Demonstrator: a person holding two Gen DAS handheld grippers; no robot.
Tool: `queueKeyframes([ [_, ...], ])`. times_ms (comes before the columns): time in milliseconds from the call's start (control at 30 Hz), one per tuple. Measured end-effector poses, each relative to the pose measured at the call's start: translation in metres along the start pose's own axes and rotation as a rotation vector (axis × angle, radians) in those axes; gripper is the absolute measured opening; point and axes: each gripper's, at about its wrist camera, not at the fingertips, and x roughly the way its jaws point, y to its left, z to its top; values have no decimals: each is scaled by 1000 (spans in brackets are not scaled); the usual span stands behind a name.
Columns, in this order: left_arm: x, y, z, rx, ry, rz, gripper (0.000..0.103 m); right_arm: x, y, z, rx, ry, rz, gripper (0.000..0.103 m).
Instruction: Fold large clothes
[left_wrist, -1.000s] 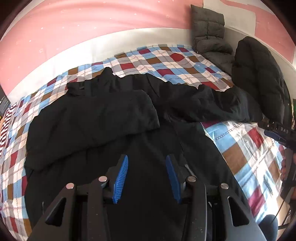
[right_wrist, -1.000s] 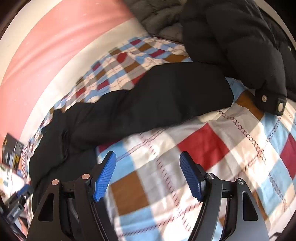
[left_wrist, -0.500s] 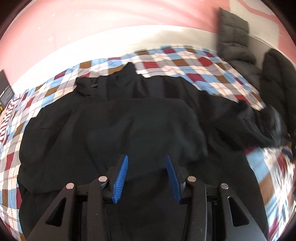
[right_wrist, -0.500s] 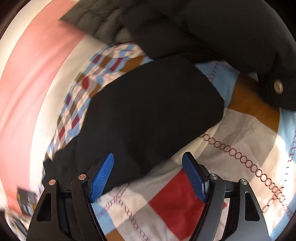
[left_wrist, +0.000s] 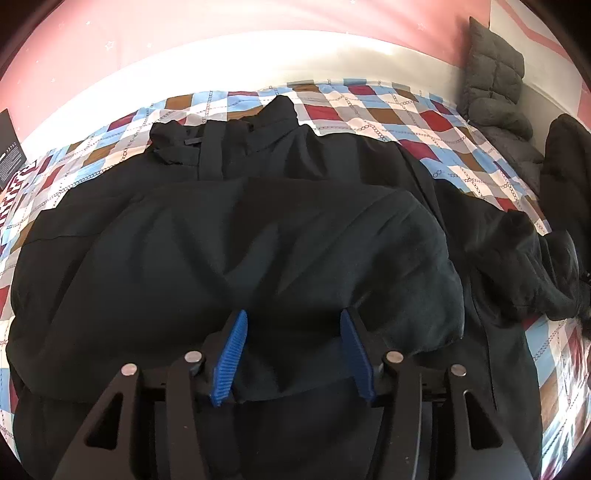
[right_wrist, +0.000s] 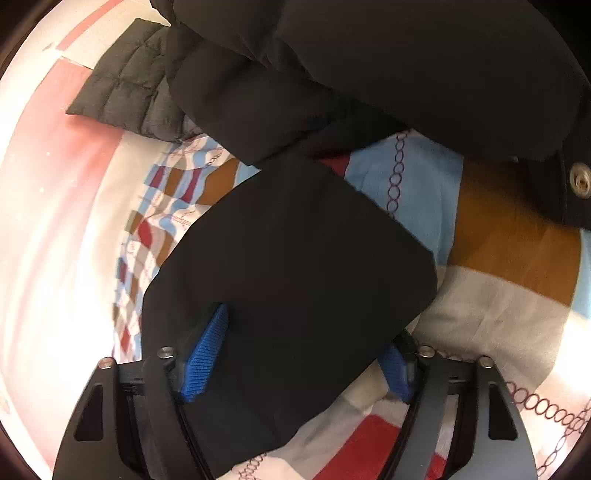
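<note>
A black jacket (left_wrist: 258, 229) lies spread across the checked bedspread (left_wrist: 369, 107), collar at the far side, one sleeve folded over its chest. The left gripper (left_wrist: 291, 350) hovers at the near edge of that folded sleeve, fingers apart with cloth between them, seemingly not clamped. The right gripper (right_wrist: 299, 373) has its fingers wide apart around the cuff end of the other sleeve (right_wrist: 295, 266). A black puffer coat (right_wrist: 388, 66) and a grey quilted garment (right_wrist: 129, 92) lie beyond it.
</note>
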Motion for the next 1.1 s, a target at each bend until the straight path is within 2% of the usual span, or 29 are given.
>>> queueKeyframes([
  [33,2,0,0,0,3,-2,56,0,3,1,-9,-1,-12,36],
  [100,3,1,2,-6,11,-11,57,-8,11,2,-35,1,6,29],
  [233,7,6,6,-23,26,-47,59,-49,49,3,-155,-67,49,27],
  [400,8,10,14,-38,64,-87,59,-117,127,-4,-315,-120,196,27],
  [500,-16,17,18,-77,48,-144,59,-153,179,-23,-426,-133,288,26],
  [667,-65,42,16,-95,-27,-156,59,-186,261,-76,-591,-94,422,26],
  [833,-99,93,7,-139,-81,-106,59,-189,317,-145,-730,-9,497,26],
  [933,-112,130,-3,-183,-96,-69,59,-173,351,-198,-804,58,517,26],
  [1100,-126,184,-28,-259,-107,-24,59,-132,380,-277,-900,179,507,27],
])
